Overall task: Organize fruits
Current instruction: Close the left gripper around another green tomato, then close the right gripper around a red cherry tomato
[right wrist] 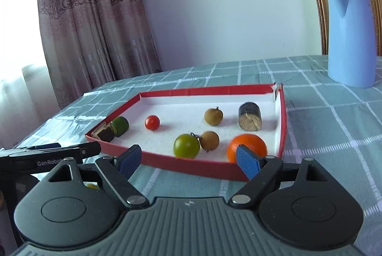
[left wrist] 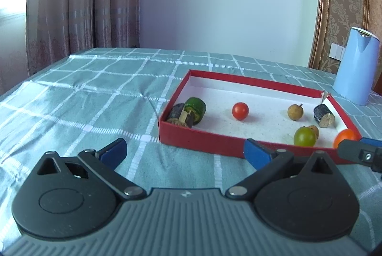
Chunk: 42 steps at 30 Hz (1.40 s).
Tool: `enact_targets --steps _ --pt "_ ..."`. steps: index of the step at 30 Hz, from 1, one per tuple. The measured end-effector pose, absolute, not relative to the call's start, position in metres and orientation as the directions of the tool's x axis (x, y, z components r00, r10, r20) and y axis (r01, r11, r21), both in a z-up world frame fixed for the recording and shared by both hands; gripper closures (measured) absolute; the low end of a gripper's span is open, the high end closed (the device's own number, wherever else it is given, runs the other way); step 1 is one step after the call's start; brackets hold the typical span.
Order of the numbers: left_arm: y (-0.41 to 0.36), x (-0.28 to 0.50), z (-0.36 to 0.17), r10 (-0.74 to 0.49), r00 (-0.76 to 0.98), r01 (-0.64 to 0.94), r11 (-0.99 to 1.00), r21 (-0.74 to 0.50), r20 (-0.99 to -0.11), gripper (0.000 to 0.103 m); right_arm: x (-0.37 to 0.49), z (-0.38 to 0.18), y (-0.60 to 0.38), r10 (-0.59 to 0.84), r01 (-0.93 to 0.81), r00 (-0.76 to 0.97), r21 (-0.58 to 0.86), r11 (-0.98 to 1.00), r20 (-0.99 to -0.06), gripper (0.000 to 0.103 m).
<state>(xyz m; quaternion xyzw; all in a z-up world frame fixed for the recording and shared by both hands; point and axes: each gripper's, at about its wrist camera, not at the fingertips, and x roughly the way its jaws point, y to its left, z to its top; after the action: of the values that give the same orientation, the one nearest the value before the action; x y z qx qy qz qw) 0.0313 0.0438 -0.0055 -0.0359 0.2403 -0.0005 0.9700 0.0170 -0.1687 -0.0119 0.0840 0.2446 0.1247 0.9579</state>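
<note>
A shallow red tray (left wrist: 203,140) (right wrist: 191,164) with a white floor lies on the checked cloth. In it are a red cherry tomato (left wrist: 240,111) (right wrist: 152,122), a green tomato (left wrist: 304,136) (right wrist: 186,146), an orange fruit (left wrist: 346,136) (right wrist: 248,144), two brown longans (left wrist: 295,112) (right wrist: 213,116) (right wrist: 209,140), a dark cane piece (left wrist: 323,116) (right wrist: 249,116) and green and dark pieces (left wrist: 188,112) (right wrist: 112,129) at the left corner. My left gripper (left wrist: 186,150) is open and empty before the tray's near wall. My right gripper (right wrist: 188,160) is open and empty at the near wall.
A light blue kettle (left wrist: 357,69) (right wrist: 349,38) stands on the table behind the tray at the right. Curtains (left wrist: 78,0) hang beyond the table's far left edge. The right gripper's finger (left wrist: 358,153) shows at the right of the left wrist view.
</note>
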Motion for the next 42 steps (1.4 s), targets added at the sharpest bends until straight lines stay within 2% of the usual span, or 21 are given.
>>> enact_targets --steps 5,12,14,15,16,22,26,28,29,31,32,36,39,42 --pt "0.045 0.013 -0.009 -0.115 0.872 0.058 0.989 -0.133 -0.477 0.000 0.014 -0.015 -0.170 0.274 -0.194 0.844 0.214 0.957 -0.461 0.016" --pt "0.036 0.003 -0.011 -0.167 0.855 0.119 0.985 -0.127 -0.490 0.000 0.012 -0.016 -0.172 0.272 -0.188 0.843 0.220 0.957 -0.465 0.016" --pt "0.030 0.000 -0.012 -0.161 0.856 0.132 0.987 -0.095 -0.491 0.005 0.013 -0.017 -0.171 0.273 -0.189 0.838 0.218 0.957 -0.473 0.016" --pt "0.028 -0.001 -0.012 -0.154 0.856 0.133 0.988 -0.078 -0.493 0.016 0.013 -0.017 -0.171 0.272 -0.189 0.837 0.215 0.958 -0.475 0.016" --pt "0.026 -0.001 -0.013 -0.156 0.852 0.138 0.988 -0.073 -0.499 0.019 0.013 -0.017 -0.170 0.270 -0.189 0.837 0.212 0.959 -0.476 0.016" --pt "0.024 -0.005 -0.016 -0.199 0.840 0.193 0.979 -0.066 -0.505 0.022 0.014 -0.018 -0.170 0.274 -0.192 0.832 0.213 0.958 -0.482 0.016" --pt "0.016 -0.009 -0.018 -0.183 0.836 0.211 0.978 -0.005 -0.517 0.023 0.014 -0.019 -0.167 0.277 -0.200 0.827 0.205 0.958 -0.489 0.016" --pt "0.013 -0.007 -0.021 -0.173 0.830 0.212 0.977 0.013 -0.531 0.034 0.014 -0.020 -0.165 0.274 -0.204 0.827 0.192 0.960 -0.492 0.016" --pt "0.013 -0.007 -0.021 -0.202 0.821 0.241 0.971 0.002 -0.534 0.049 0.013 -0.020 -0.164 0.273 -0.208 0.827 0.185 0.961 -0.491 0.016" --pt "0.012 -0.007 -0.023 -0.239 0.804 0.280 0.960 -0.008 -0.544 0.068 0.012 -0.021 -0.161 0.270 -0.217 0.829 0.165 0.962 -0.490 0.016" --pt "0.011 -0.007 -0.023 -0.250 0.798 0.295 0.955 -0.006 -0.548 0.073 0.012 -0.021 -0.159 0.269 -0.222 0.829 0.153 0.963 -0.490 0.016" --pt "0.010 -0.009 -0.025 -0.259 0.801 0.306 0.952 -0.002 -0.540 0.073 0.010 -0.021 -0.153 0.263 -0.238 0.831 0.115 0.964 -0.489 0.016" --pt "0.024 -0.008 -0.023 -0.294 0.804 0.292 0.952 -0.088 -0.516 0.074 0.009 -0.021 -0.152 0.270 -0.250 0.829 0.108 0.962 -0.490 0.016" --pt "0.038 -0.007 -0.020 -0.279 0.826 0.233 0.960 -0.152 -0.490 0.074 0.009 -0.022 -0.149 0.279 -0.263 0.820 0.103 0.959 -0.501 0.016"
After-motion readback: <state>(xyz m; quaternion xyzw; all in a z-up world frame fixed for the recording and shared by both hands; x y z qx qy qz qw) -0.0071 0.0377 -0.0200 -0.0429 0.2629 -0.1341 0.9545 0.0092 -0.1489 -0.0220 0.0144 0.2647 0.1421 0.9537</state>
